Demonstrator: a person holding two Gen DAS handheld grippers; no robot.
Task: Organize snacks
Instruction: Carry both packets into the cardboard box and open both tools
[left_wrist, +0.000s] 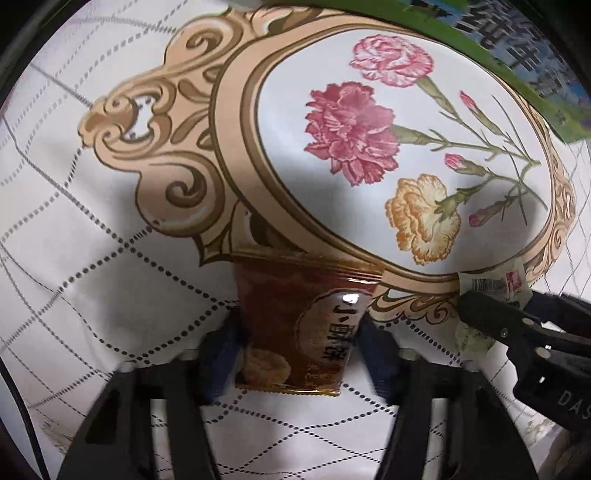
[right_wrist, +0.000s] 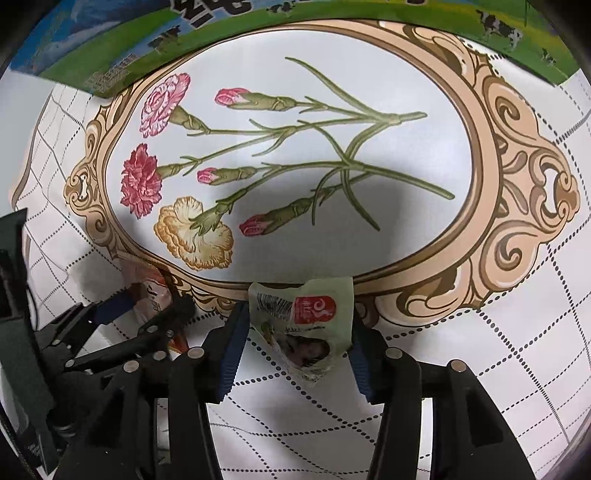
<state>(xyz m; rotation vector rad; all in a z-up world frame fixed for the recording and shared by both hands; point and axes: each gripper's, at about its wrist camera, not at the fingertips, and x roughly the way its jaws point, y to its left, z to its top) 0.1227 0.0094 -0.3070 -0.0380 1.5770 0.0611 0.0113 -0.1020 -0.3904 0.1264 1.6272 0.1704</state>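
Observation:
My left gripper (left_wrist: 301, 347) is shut on a brown snack packet (left_wrist: 295, 325) with Chinese lettering, held just above the tablecloth at the near edge of the flowered oval. My right gripper (right_wrist: 297, 332) is shut on a pale green snack packet (right_wrist: 303, 317) with a red label and a barcode. The two grippers are side by side: the right one shows at the right of the left wrist view (left_wrist: 517, 325), with the green packet (left_wrist: 491, 286). The left one shows at the left of the right wrist view (right_wrist: 147, 314).
A white quilted tablecloth (left_wrist: 92, 277) carries a beige ornate oval frame (right_wrist: 491, 155) with printed carnations. A green and blue carton with cows (right_wrist: 147, 40) stands at the far edge, also in the left wrist view (left_wrist: 517, 55).

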